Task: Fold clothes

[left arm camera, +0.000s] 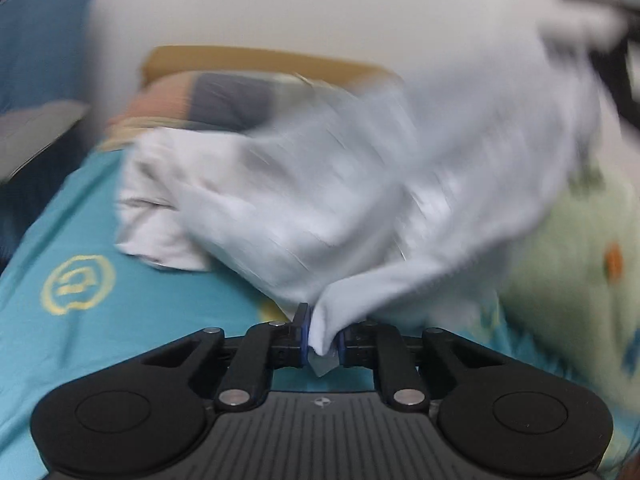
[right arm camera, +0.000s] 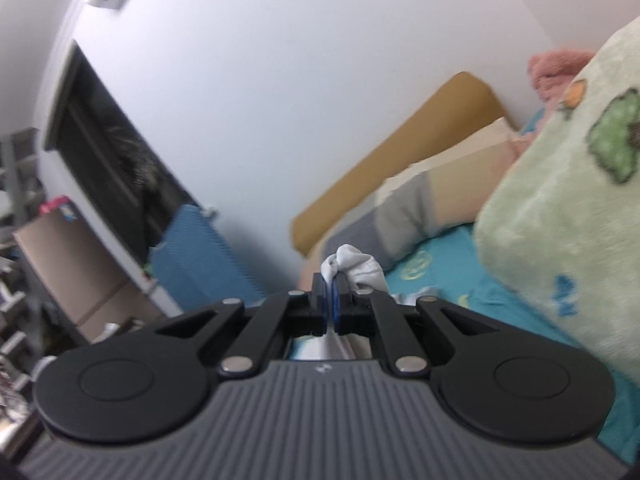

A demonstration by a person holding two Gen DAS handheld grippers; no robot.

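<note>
A pale blue-white garment (left arm camera: 380,184) hangs blurred in the air above the teal bedsheet (left arm camera: 120,312). My left gripper (left arm camera: 322,340) is shut on a bunched corner of it, low in the left wrist view. My right gripper (right arm camera: 331,300) is shut on another bunched bit of the same white garment (right arm camera: 356,266), held up and tilted toward the wall. A folded white cloth (left arm camera: 156,208) lies on the sheet behind the lifted garment.
A pale green patterned blanket (right arm camera: 560,200) is heaped on the right of the bed. Striped pillows (right arm camera: 420,204) lie by a tan headboard (right arm camera: 400,140). A blue bin (right arm camera: 196,256), cardboard boxes and shelves stand at the left by the wall.
</note>
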